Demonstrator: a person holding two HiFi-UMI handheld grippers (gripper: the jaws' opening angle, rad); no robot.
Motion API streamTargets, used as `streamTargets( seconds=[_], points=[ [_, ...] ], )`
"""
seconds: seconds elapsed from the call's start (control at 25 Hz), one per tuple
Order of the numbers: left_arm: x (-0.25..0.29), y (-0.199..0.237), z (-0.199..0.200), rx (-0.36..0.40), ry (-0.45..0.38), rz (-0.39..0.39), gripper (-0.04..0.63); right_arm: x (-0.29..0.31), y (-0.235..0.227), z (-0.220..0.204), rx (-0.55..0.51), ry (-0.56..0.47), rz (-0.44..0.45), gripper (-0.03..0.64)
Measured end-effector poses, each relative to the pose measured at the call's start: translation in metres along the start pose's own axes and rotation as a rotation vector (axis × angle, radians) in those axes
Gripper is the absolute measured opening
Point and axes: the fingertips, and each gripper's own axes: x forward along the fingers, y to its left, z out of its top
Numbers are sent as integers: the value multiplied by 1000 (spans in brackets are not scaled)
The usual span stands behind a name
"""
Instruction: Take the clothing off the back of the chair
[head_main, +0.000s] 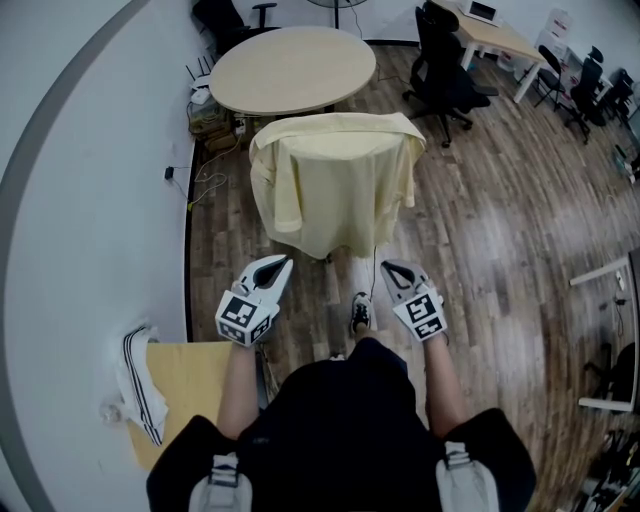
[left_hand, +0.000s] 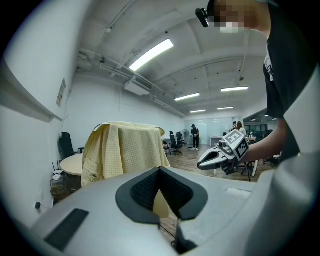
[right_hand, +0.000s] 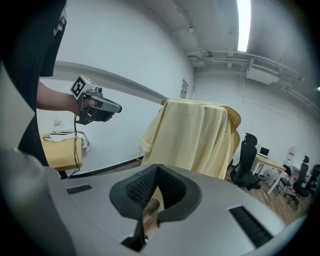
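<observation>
- At the bottom of the head view, a person in a black top holds both arms out in front.
- The left gripper, in the lower middle of the frame, has its jaws pressed together. Nothing is in them.
- The right gripper, just to its right, is also closed tight and holds nothing.
- One shoe shows between the two grippers on the brown wood floor.
- In the lower left there is a small wooden bench. A white cloth with dark stripes lies over its left edge.
- The yellow clothing is in the middle of the frame. It hangs over the back of the chair and hides almost all of it.
- Both grippers are apart from the clothing and point toward it. Only floor lies between them and it.
- Thin cables lie on the floor by the white wall, left of the clothing.
- A round bench stands right behind the chair, at the upper middle.
- A black office chair and a long bench are at the upper right.
</observation>
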Motion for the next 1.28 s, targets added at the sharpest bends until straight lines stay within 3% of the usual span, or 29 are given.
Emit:
streamTargets(
  seconds=[0.76, 1.16, 1.28],
  points=[
    [57, 63, 24, 7, 9, 66, 0, 27, -111, 10, 45, 31, -120, -6],
    [81, 98, 42, 24, 1, 154, 0, 44, -170, 33, 79, -28, -147, -6],
    [84, 109, 48, 29, -12, 184, 0, 51, -185, 41, 47, -57, -148, -6]
  ],
)
